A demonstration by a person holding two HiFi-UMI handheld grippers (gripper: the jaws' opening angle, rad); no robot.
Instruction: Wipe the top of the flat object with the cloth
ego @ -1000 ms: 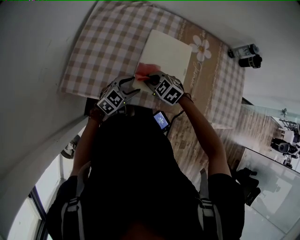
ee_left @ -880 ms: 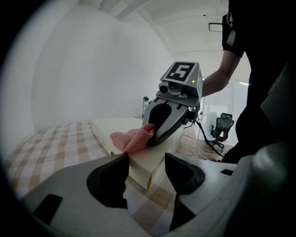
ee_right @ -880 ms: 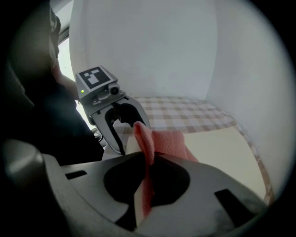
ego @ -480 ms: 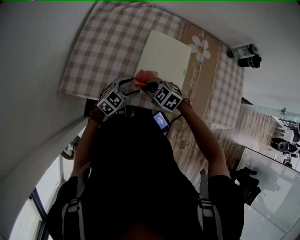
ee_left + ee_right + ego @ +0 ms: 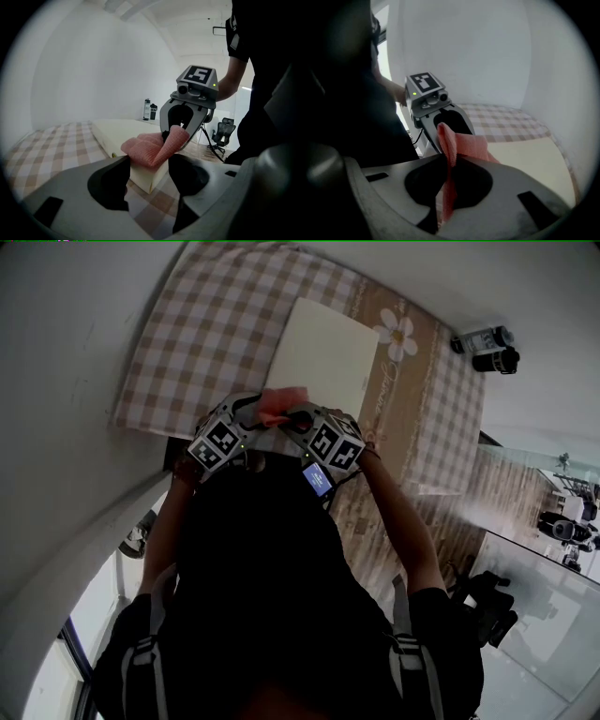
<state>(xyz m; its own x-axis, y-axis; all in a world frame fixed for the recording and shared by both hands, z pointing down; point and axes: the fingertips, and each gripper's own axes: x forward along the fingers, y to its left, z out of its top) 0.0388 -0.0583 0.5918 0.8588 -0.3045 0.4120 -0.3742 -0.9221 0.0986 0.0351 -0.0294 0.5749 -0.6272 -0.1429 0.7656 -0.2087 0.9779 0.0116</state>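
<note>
A cream flat slab lies on the checked tablecloth. A pink cloth is bunched over its near corner. My right gripper is shut on the cloth; in the right gripper view the cloth runs pinched between the jaws of that gripper and hangs below them. My left gripper faces it from the left. In the left gripper view this gripper stands open, with the cloth resting on the slab's corner just past its tips.
Two dark bottles stand beyond the table's far right corner, also in the left gripper view as bottles. A white wall runs along the table's left side. An office chair stands behind the right gripper. A small lit screen hangs below my right wrist.
Both grippers and the cloth have drawn back toward the slab's near corner. The left gripper has come in close to the cloth.
</note>
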